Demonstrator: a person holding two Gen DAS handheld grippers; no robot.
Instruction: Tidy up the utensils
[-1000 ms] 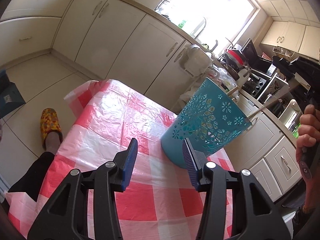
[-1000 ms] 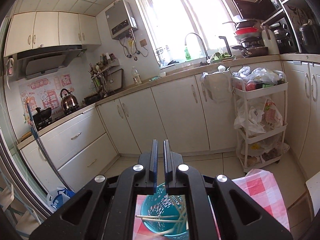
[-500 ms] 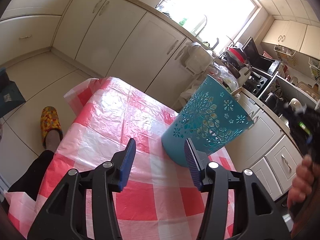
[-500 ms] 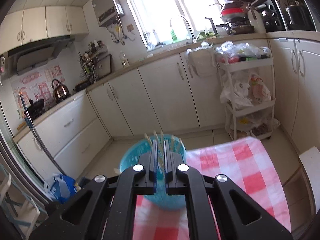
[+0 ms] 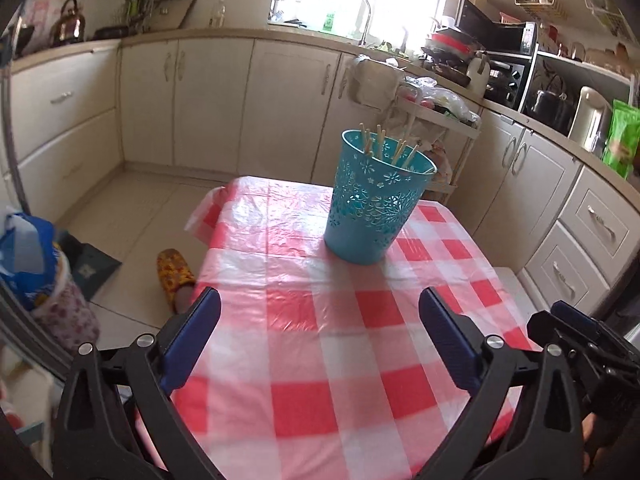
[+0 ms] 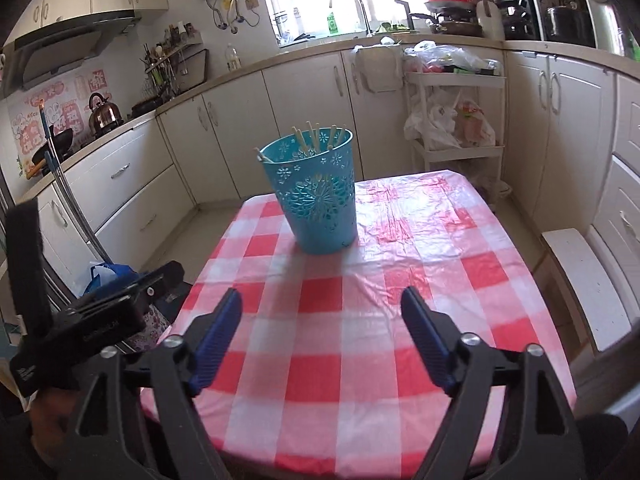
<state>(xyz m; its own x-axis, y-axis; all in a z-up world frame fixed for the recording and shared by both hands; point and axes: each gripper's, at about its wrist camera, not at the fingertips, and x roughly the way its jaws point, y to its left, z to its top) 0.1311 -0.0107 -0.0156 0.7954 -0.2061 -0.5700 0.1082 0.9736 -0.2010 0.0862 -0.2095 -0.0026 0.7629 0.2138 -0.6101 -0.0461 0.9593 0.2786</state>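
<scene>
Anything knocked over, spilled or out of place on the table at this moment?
Nothing stands out. The teal basket stands upright on the checked tablecloth with the chopsticks inside it. Left gripper and right gripper are open and empty.

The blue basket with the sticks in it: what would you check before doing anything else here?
1. Blue basket upright on the checked tablecloth: ok.
2. Chopsticks inside the basket, tops above the rim: ok.
3. Left gripper open, holding nothing: ok.
4. Right gripper open, holding nothing: ok.
5. Utensils lying loose on the cloth: none visible, ok.
6. All chopsticks collected: cannot tell.
</scene>
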